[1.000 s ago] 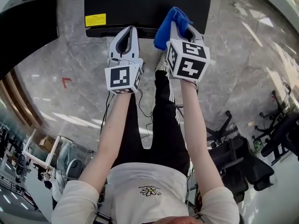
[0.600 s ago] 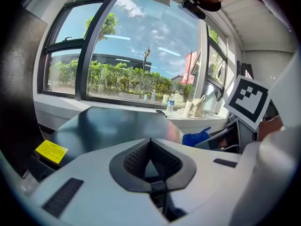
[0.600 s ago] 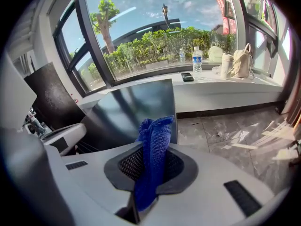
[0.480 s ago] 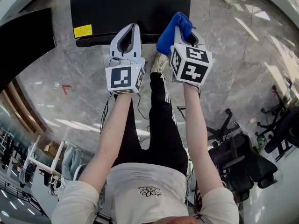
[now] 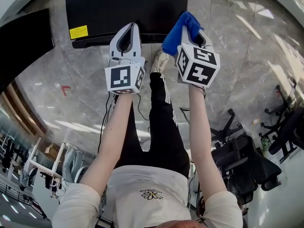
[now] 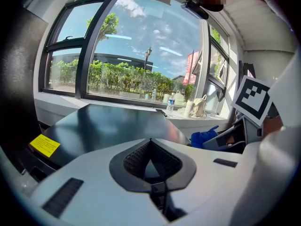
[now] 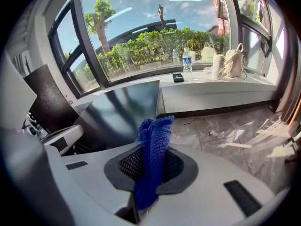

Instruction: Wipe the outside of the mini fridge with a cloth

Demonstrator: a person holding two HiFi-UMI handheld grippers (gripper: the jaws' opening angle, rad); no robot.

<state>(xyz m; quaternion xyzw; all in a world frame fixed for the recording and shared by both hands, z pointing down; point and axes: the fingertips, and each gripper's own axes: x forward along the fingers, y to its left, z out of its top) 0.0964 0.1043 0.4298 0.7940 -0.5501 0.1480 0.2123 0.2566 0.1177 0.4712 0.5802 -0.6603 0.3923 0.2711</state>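
Mini fridge (image 5: 126, 4) is sitting at 12 o'clock, open floor (image 5: 237, 56) flanking; right gripper (image 5: 192, 28) is clenching cloth (image 5: 173, 34), left gripper (image 5: 128, 32) seemingly closed (windowsill (image 7: 211, 81): gripper views only).

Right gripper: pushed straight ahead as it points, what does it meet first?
Probably the glossy black mini fridge top, near its right edge, with the clamped blue knitted cloth touching first. Depth is unclear.
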